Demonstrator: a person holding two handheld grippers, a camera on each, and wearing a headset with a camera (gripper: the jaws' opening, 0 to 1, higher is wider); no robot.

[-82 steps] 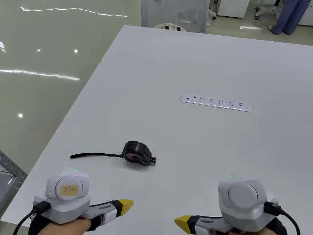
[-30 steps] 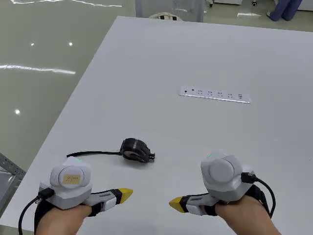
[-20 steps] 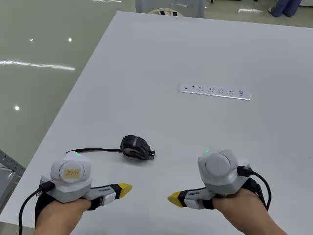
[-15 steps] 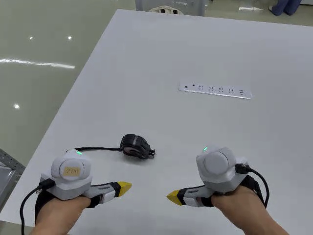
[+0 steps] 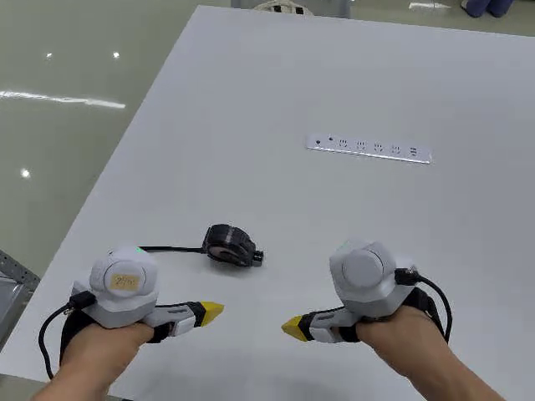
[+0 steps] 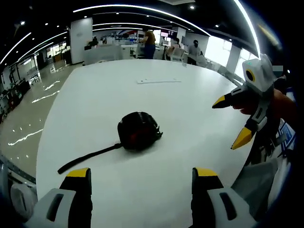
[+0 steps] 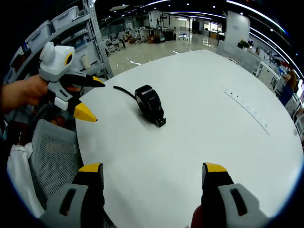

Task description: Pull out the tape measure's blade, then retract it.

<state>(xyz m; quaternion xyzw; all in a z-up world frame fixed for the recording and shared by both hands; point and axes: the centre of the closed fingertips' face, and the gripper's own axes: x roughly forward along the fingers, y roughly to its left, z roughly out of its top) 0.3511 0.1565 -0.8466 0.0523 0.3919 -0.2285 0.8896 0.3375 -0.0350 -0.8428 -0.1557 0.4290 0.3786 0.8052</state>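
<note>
Starting at the left: your left hand (image 5: 96, 355) has the left gripper (image 5: 205, 312) low over the near left corner of the white table (image 5: 334, 75), yellow tip pointing in toward the middle. In the left gripper view its jaws stand wide apart with nothing between them, just bare tabletop. You can see the same gap from the side in the right gripper view.

Just past that gripper, a thin black strap (image 5: 171, 248) lies flat on the table and runs right into the tape measure (image 5: 231, 245). That's the small round black case sitting on its side, a bit left of centre and near the front edge. It sits beyond both grippers and roughly between them, and neither one is touching it. The little end hook (image 5: 259, 257) is tucked right up at the case mouth on its right side, so no blade is out.

Moving right, your right hand (image 5: 401, 342) holds the right gripper (image 5: 294, 327) at about the same depth as the left one, tip pointing left so the two face each other across a gap. Its jaws are also spread wide and empty in the right gripper view.

Farther back and to the right, well apart from the tape, a white power strip (image 5: 369, 149) lies flat on the table.
</note>
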